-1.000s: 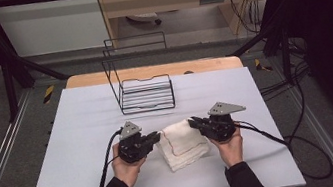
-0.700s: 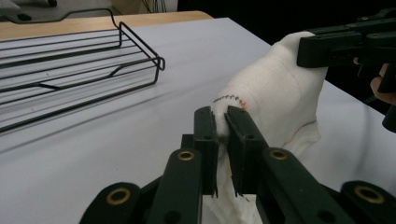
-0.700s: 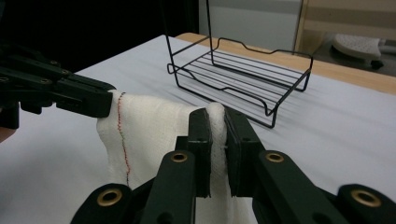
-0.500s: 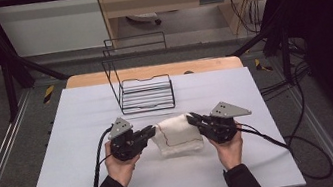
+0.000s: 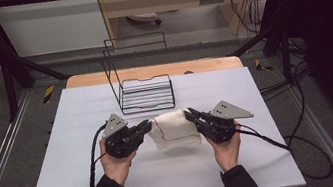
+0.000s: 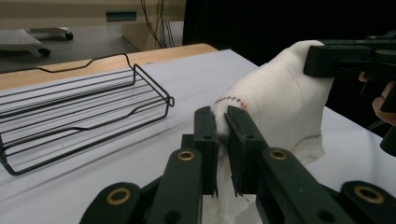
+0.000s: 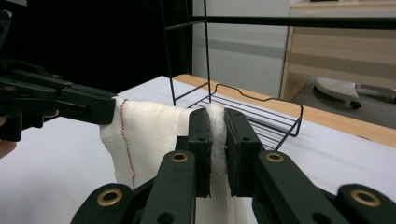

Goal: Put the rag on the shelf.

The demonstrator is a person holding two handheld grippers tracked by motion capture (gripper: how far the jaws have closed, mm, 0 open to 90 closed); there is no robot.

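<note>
A white cloth (image 5: pixel 174 128) with a thin red stitched line hangs between my two grippers above the white tabletop (image 5: pixel 80 107). My left gripper (image 5: pixel 148 125) is shut on the cloth's left top corner; in the left gripper view the jaws pinch the cloth (image 6: pixel 275 98) at its edge, left gripper (image 6: pixel 221 122). My right gripper (image 5: pixel 188 114) is shut on the right top corner; in the right gripper view the cloth (image 7: pixel 149 135) runs from my right gripper (image 7: pixel 215 122) across to the other gripper at the left. The cloth's lower part drapes down toward the table.
A black wire rack (image 5: pixel 146 92) stands just behind the cloth, its tall back frame rising at the table's far side; the wire rack (image 6: pixel 70 116) lies left of the left jaws. A wooden edge (image 5: pixel 151 70) borders the table's far side. Cables trail from both grippers.
Both hands have risen and lifted the folded cloth off the table; it now hangs spread between the two grippers instead of lying in a folded stack.
</note>
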